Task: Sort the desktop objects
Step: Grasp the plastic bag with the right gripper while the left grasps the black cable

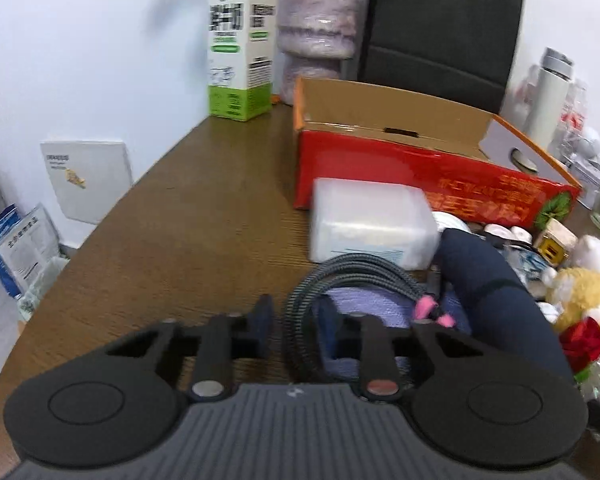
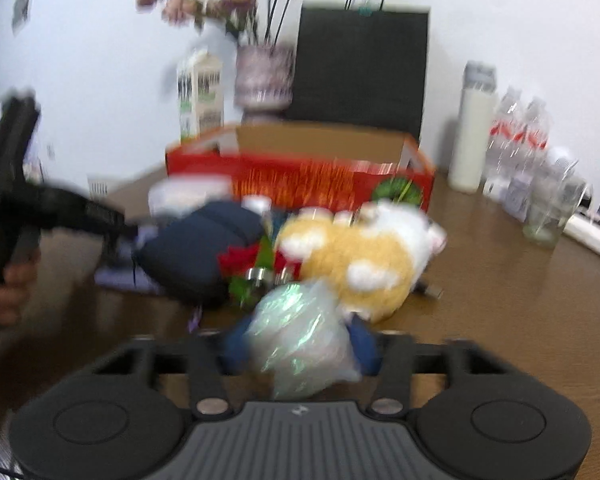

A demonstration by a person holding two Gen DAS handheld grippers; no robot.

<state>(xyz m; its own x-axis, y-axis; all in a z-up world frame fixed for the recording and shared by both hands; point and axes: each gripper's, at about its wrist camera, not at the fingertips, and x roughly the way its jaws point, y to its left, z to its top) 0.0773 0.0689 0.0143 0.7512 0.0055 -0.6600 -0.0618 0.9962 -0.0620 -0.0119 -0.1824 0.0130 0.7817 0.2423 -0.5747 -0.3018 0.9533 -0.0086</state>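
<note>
Gripping a coiled grey braided cable (image 1: pixel 300 312) near the brown wooden desk's (image 1: pixel 172 240) front edge, the left gripper (image 1: pixel 298 328) is clamped on it, while the right gripper (image 2: pixel 300 350) squeezes a crinkly iridescent plastic bag (image 2: pixel 300 336).

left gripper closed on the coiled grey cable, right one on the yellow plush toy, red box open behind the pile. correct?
One error: the right gripper is closed on the iridescent plastic bag, not the plush toy, which lies beyond it on the table; the right wrist view shows this. The left gripper on the coiled grey cable and the open red box are correct.
</note>
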